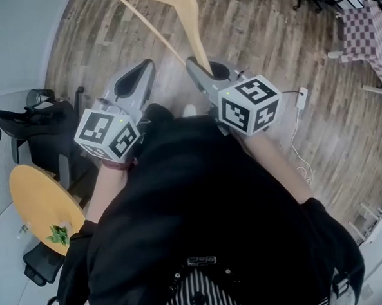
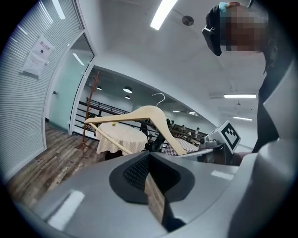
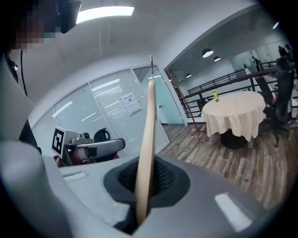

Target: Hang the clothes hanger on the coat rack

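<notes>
Head view: the wooden clothes hanger (image 1: 189, 20) is held out over the plank floor (image 1: 268, 41), with the coat rack (image 2: 89, 111) well apart by the glass wall.
Since only one arm end is gripped, the hanger is best carried steadily, with its metal hook (image 2: 160, 96) kept topmost and turned toward a peg. The right gripper (image 1: 205, 69) is clamped on that arm end. The left gripper (image 1: 138, 78) is closed and empty, just beside.

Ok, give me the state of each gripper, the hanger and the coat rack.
right gripper, shut on one arm of the hanger.
left gripper, nearly closed, empty.
hanger, held aloft, not hung.
coat rack, upright, hanger not on it.
</notes>
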Tool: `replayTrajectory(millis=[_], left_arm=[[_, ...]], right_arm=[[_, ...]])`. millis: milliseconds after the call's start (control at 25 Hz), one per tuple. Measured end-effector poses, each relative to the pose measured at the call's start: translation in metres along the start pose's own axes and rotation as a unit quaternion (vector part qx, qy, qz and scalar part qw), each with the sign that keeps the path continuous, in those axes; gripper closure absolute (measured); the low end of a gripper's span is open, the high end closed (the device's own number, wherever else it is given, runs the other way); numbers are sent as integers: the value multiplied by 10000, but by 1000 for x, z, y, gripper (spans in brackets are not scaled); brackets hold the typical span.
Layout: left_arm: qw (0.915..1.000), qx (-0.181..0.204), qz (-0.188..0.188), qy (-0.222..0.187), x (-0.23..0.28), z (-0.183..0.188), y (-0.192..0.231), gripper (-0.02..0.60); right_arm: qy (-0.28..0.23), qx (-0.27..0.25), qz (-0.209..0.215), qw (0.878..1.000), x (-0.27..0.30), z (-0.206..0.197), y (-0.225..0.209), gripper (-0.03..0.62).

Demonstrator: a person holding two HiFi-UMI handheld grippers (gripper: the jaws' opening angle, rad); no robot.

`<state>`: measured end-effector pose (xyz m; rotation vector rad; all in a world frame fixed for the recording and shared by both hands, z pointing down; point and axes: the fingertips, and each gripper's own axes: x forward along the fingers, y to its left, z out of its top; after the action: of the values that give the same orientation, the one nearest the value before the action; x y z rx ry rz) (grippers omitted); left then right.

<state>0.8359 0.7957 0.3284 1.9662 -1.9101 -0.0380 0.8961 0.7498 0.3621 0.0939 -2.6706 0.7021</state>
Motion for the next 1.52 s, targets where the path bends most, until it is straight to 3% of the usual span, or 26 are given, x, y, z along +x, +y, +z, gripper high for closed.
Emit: replayTrajectory(millis=[200, 440, 600, 920, 1160, 1320, 1520], left_arm=[[10000, -6, 51, -22, 20, 5, 8, 581], [9993, -91, -350, 91, 62, 9, 41, 578], [9992, 3, -345, 190, 98, 23, 89, 580], [9945, 203, -977, 307, 165, 89, 202, 580], [9951, 200, -903, 351, 201, 120, 296, 580], [9942, 419, -886, 437, 206, 130, 346, 581], [9959, 244, -831, 247, 202, 144, 394, 580]], right_arm=[[-12, 217, -40, 9998, 4, -3, -20, 588], [-78, 227, -258, 9994, 35, 17, -48, 586], [-50, 71, -463, 9989, 78, 42, -64, 586], [32, 114, -746, 9971, 204, 127, -109, 586], [94, 240, -809, 9964, 291, 173, -134, 586], [177, 2, -829, 9964, 342, 199, -143, 586], [192, -217, -839, 9961, 377, 227, -147, 586]])
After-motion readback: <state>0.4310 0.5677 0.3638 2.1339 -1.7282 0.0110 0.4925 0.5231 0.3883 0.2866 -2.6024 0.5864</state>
